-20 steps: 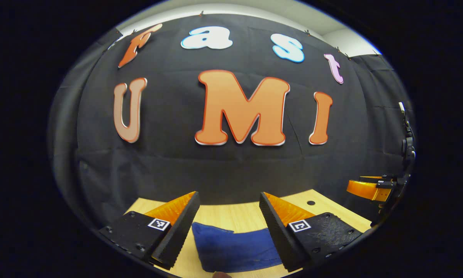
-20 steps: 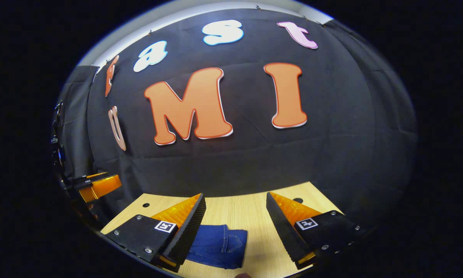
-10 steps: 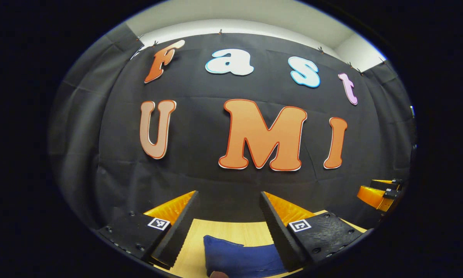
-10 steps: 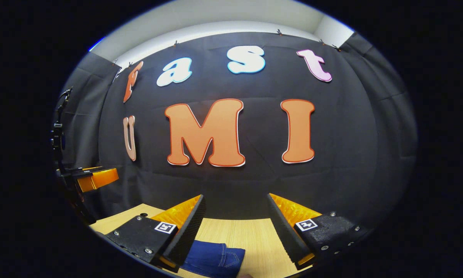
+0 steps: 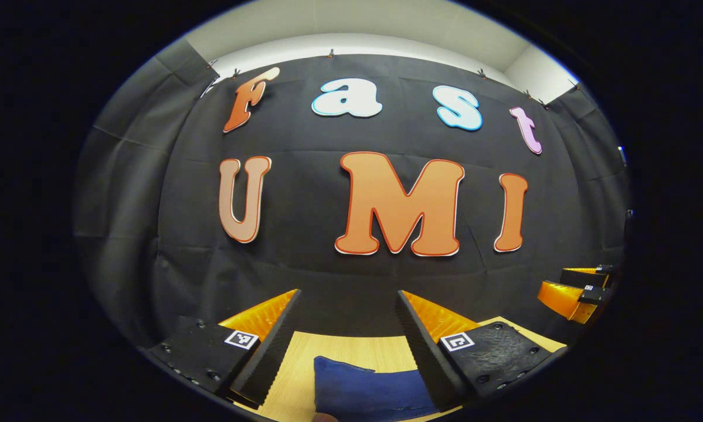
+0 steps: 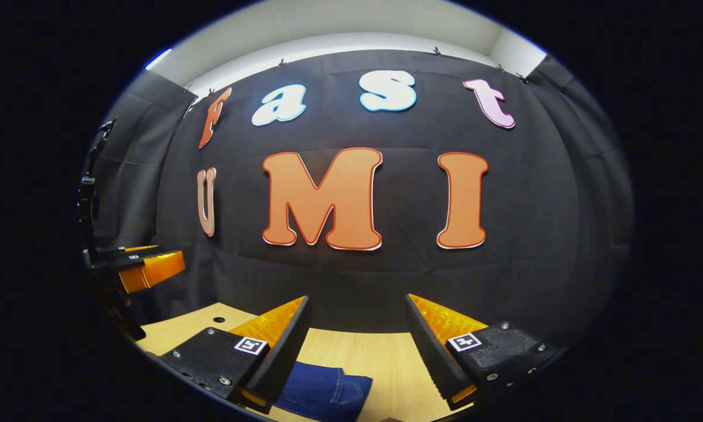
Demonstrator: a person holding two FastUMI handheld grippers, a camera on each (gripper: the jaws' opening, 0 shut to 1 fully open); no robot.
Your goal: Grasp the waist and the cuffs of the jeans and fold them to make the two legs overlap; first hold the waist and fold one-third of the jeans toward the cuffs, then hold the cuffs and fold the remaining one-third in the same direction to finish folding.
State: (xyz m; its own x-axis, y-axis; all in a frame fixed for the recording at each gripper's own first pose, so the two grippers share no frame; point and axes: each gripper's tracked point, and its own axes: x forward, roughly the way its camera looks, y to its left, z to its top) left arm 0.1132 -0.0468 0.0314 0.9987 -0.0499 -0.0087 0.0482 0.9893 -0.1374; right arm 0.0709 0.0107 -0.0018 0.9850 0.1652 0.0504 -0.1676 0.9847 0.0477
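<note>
Both my grippers are held up off the tabletop with jaws spread wide and nothing between them. In the left gripper view my left gripper (image 5: 346, 346) looks over the jeans (image 5: 369, 390), a compact blue bundle lying on the tabletop (image 5: 357, 347) below and beyond the fingertips, not touched by either finger. In the right gripper view my right gripper (image 6: 357, 351) hangs the same way; the jeans (image 6: 325, 390) lie low and partly behind its left finger, a seam and pocket stitching showing, with bare wood to their right. I judge the folding finished: the bundle is short and thick, no loose leg or waist trails out from it, and I am holding the tools clear of it so as not to drag the folds open.

Farther off, each view catches the other gripper at its side edge: the right one (image 5: 577, 290) at the right of the left gripper view, the left one (image 6: 143, 266) at the left of the right gripper view, near a hole at the tabletop's far corner. Behind the far edge hangs the black wall.

Compared with a second ago, both cameras have tipped upward: less wood and less denim show, more wall and ceiling. From half a second ago little has changed, so the lift is slowing.
</note>
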